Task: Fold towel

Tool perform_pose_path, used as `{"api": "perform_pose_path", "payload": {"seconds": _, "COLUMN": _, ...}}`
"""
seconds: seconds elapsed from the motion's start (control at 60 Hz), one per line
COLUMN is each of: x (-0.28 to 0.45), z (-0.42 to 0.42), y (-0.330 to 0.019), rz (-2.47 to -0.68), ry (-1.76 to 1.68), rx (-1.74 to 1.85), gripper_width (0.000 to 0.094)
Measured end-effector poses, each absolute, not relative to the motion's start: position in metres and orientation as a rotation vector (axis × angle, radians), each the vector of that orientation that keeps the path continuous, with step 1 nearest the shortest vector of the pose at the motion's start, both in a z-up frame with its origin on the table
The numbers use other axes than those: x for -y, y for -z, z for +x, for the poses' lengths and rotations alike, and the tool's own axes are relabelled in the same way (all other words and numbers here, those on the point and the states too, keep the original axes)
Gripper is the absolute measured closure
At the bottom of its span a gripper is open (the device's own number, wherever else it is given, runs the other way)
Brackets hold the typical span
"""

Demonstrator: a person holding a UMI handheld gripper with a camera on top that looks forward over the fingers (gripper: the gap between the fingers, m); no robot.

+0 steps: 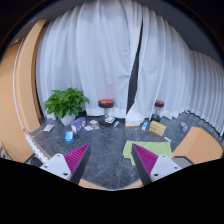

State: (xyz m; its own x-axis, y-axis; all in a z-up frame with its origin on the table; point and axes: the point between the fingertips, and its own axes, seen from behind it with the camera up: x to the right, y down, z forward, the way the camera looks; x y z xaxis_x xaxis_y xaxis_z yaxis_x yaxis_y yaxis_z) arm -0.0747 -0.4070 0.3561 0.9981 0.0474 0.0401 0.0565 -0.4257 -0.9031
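A pale yellow-green towel (143, 149) lies flat on the dark speckled table (105, 140), partly behind my right finger. My gripper (112, 165) is open and empty, held above the table's near side. Its two magenta pads (76, 157) stand wide apart, with bare table between them. The towel's near edge is hidden by the right finger.
A green potted plant (66, 103) stands at the back left. Two dark jars with red lids (106, 106) stand along the back, with small boxes and cards (78, 126) scattered around. A tan box (157, 128) lies beyond the towel. White curtains (110, 50) hang behind.
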Motion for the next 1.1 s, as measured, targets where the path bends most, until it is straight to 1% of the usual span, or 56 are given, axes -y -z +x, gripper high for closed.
{"api": "perform_pose_path", "payload": {"seconds": 0.15, "x": 0.432, "z": -0.073, "y": -0.345, "rz": -2.03, "ry": 0.017, "rx": 0.064, "gripper_width": 0.0087}}
{"api": "perform_pose_path", "payload": {"seconds": 0.183, "x": 0.435, "z": -0.073, "y": -0.339, "rz": -2.037, "ry": 0.016, "rx": 0.057, "gripper_width": 0.0088}}
{"api": "perform_pose_path", "payload": {"seconds": 0.2, "x": 0.424, "z": -0.073, "y": -0.333, "rz": -2.045, "ry": 0.014, "rx": 0.053, "gripper_width": 0.0088}}
{"api": "perform_pose_path", "payload": {"seconds": 0.25, "x": 0.437, "z": -0.072, "y": -0.32, "rz": -2.06, "ry": 0.012, "rx": 0.04, "gripper_width": 0.0089}}
{"api": "perform_pose_path", "payload": {"seconds": 0.333, "x": 0.435, "z": -0.064, "y": -0.289, "rz": -2.099, "ry": 0.009, "rx": 0.017, "gripper_width": 0.0091}}
{"api": "perform_pose_path", "payload": {"seconds": 0.483, "x": 0.408, "z": -0.043, "y": -0.211, "rz": -2.186, "ry": 0.023, "rx": -0.02, "gripper_width": 0.0088}}
{"api": "perform_pose_path", "payload": {"seconds": 0.6, "x": 0.362, "z": -0.023, "y": -0.157, "rz": -2.219, "ry": 0.04, "rx": -0.033, "gripper_width": 0.0091}}
{"api": "perform_pose_path", "payload": {"seconds": 0.9, "x": 0.173, "z": 0.032, "y": -0.065, "rz": -2.232, "ry": 0.115, "rx": -0.048, "gripper_width": 0.009}}
{"api": "perform_pose_path", "payload": {"seconds": 1.017, "x": 0.126, "z": 0.057, "y": -0.033, "rz": -2.266, "ry": 0.152, "rx": -0.066, "gripper_width": 0.0091}}
{"api": "perform_pose_path", "payload": {"seconds": 1.1, "x": 0.114, "z": 0.072, "y": -0.006, "rz": -2.327, "ry": 0.172, "rx": -0.08, "gripper_width": 0.0091}}
